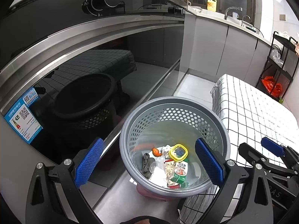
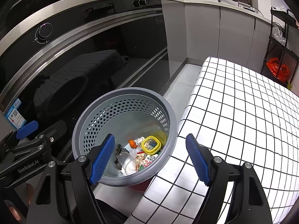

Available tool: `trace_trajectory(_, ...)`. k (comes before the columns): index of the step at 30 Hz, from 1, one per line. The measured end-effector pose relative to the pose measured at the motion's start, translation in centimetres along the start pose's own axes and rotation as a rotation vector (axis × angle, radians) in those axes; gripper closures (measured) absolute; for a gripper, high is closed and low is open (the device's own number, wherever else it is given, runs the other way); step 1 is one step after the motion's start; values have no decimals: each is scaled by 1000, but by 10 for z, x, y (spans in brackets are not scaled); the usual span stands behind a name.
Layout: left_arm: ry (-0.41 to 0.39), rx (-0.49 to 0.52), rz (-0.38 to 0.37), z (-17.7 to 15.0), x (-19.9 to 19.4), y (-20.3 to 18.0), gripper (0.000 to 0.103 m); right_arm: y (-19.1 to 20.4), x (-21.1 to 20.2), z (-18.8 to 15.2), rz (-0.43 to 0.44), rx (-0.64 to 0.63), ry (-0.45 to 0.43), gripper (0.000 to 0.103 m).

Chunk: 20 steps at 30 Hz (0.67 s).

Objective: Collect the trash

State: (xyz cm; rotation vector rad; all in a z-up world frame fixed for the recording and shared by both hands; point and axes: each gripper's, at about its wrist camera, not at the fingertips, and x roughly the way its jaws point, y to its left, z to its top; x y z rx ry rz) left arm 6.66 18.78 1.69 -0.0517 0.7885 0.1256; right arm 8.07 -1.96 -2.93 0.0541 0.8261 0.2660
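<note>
Jaws wide apart, empty, above bin [image 1: 174,145].

Bin [image 1: 173,100] mouth unobstructed from above; oven front [image 1: 89,85] close left, checkered table [image 2: 243,112] touching right.

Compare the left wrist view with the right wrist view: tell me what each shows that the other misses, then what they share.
Only the left wrist view shows the large stove knob up close and green cartons among the trash. Only the right wrist view shows the clear jar plainly and the gridded tablecloth spread wide. Both share the grey perforated bin, the yellow-rimmed container, the yellow detergent bottle and open, empty grippers.
</note>
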Motion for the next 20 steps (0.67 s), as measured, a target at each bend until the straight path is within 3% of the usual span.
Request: trace_trajectory(20,3,-2,0,-1,1,1,7,-1,1,-2,1,0,1,28)
